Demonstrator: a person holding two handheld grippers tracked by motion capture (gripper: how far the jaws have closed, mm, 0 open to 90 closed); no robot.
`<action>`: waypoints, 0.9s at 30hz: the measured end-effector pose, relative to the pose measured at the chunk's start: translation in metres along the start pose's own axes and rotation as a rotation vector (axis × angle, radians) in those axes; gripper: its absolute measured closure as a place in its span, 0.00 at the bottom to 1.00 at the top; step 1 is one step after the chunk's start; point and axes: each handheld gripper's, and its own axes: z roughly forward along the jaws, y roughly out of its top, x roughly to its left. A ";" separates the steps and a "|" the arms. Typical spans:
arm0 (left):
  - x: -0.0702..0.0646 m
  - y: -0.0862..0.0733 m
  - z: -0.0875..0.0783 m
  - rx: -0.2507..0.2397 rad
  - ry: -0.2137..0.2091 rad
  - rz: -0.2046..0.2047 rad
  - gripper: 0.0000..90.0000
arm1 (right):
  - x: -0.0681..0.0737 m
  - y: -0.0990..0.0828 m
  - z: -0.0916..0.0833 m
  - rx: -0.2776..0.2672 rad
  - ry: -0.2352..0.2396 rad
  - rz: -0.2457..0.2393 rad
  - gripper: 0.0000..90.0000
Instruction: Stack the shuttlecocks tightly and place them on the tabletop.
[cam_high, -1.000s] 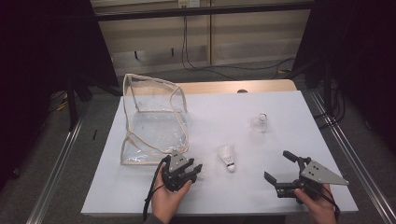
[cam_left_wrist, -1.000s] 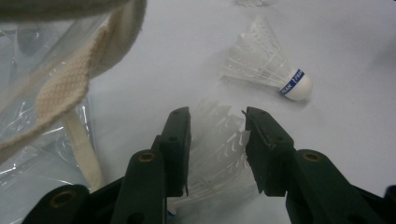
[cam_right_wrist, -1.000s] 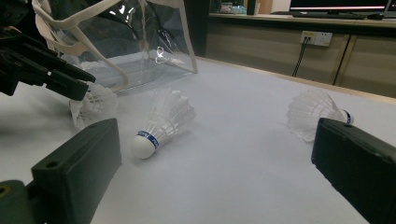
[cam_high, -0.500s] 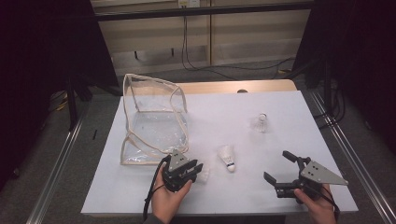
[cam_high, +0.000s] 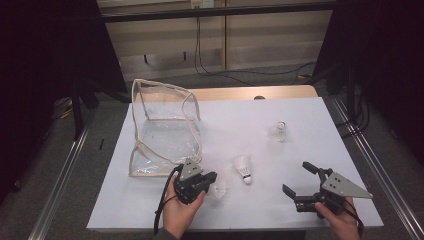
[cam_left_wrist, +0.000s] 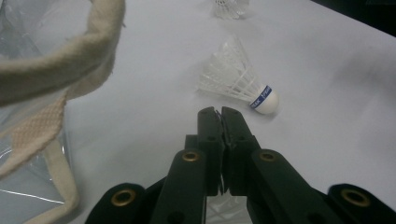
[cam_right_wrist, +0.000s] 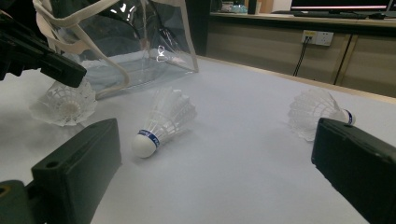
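White table, clear bag (cream-trimmed) at left, three shuttlecocks: near, middle, far

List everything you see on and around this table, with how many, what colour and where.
Shuttlecocks: three, white. One near the table's far right, one lying mid-table, one at the left gripper's tips.
Clear bag: one, see-through with beige trim, standing open at the table's left.
Table: one, white top.
Left gripper: one, black, jaws shut on the feather skirt of the nearest shuttlecock.
Right gripper: one, black, jaws open, nothing between them, at the front right.
Hands: two, one behind each gripper.
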 end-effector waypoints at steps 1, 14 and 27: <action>0.000 0.000 0.000 0.000 0.000 0.000 0.97 | 0.000 0.000 0.000 0.000 0.000 0.000 0.01; 0.001 0.016 -0.008 -0.041 -0.041 -0.031 0.98 | 0.000 0.000 -0.001 0.000 -0.003 0.001 0.01; -0.005 0.045 -0.011 -0.087 -0.055 -0.014 0.98 | -0.001 0.000 -0.001 0.001 -0.006 0.004 0.01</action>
